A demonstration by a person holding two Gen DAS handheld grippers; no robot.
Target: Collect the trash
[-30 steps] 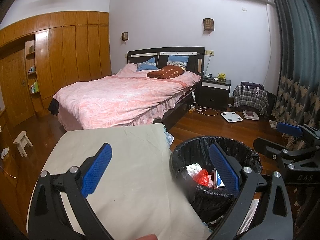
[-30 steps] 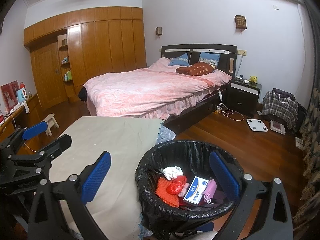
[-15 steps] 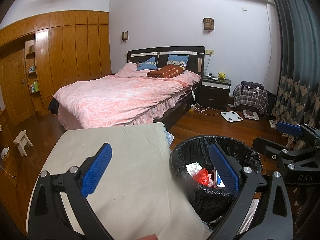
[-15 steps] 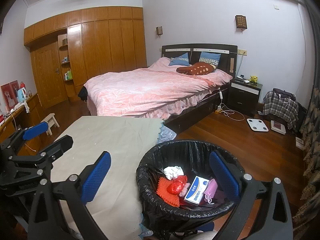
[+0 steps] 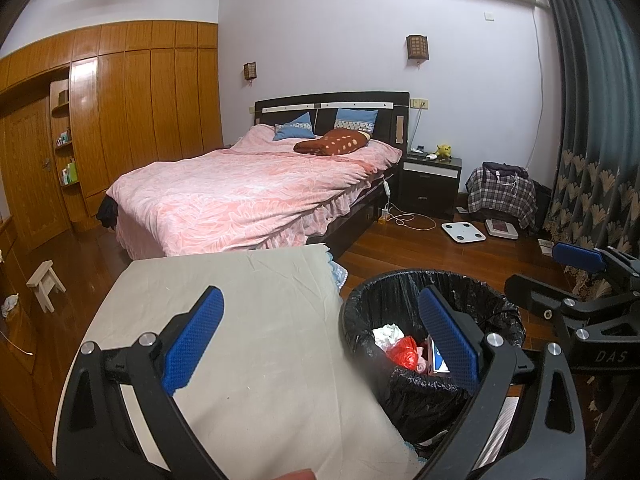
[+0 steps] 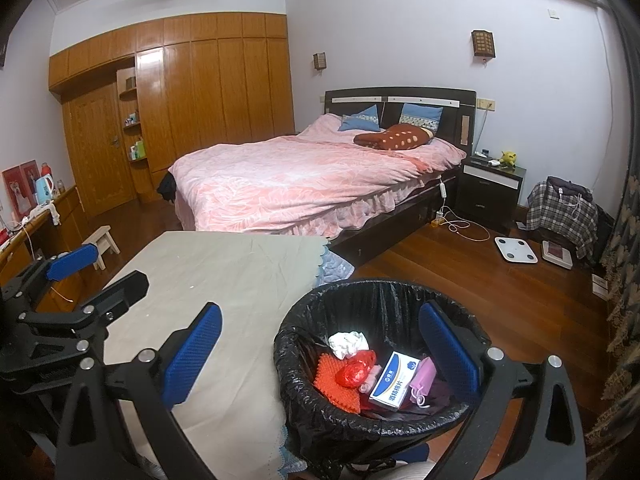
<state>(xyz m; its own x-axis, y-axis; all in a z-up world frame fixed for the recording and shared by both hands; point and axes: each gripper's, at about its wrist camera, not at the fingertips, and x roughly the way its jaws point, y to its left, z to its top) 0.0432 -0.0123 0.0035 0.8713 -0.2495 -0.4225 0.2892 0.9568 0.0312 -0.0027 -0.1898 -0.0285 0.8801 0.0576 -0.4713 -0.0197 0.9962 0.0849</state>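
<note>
A cloth-covered table [image 6: 224, 280] stands just left of the black-lined trash bin [image 6: 384, 300], which holds a white-and-blue box [image 6: 394, 384], an orange mat [image 6: 332, 380], a red wrapper [image 6: 354, 370] and crumpled tissue [image 6: 348, 342]. The left gripper [image 5: 320, 344] and the right gripper [image 6: 318, 354] both hover spread wide and empty, each straddling the bin's near-left rim and touching nothing.

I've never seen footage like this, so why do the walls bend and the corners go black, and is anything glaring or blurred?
Left wrist view: fisheye lens curves the curtain and blackens corners; a blurred fingertip shows at the bottom edge. Right wrist view: same bending; room light glares off the wardrobe doors; trash bin contents stay sharp.
</note>
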